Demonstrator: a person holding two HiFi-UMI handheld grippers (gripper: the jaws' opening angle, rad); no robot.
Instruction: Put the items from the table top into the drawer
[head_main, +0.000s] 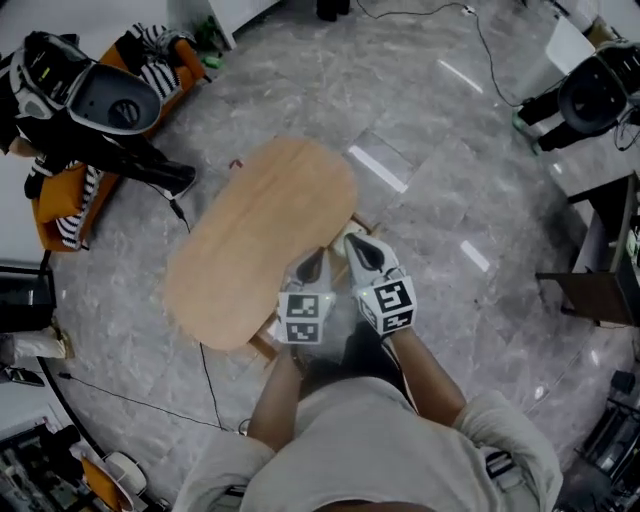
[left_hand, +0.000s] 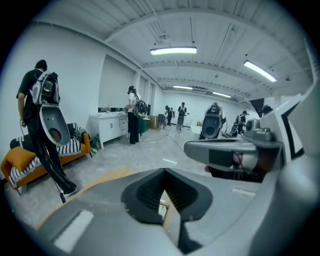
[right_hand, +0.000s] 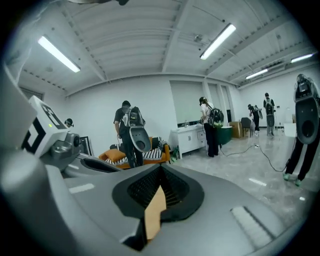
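Head view: the left gripper (head_main: 310, 266) and the right gripper (head_main: 362, 250) are held side by side above the near edge of the oval wooden table top (head_main: 255, 235). Its long axis runs from lower left to upper right. Left gripper view: jaws pressed together, grasping nothing. Right gripper view: jaws likewise clenched and empty.

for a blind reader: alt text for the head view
From above, a person holds the left gripper and right gripper side by side, both shut and empty, over the near edge of a bare oval wooden table on a grey floor. An orange sofa stands at upper left.
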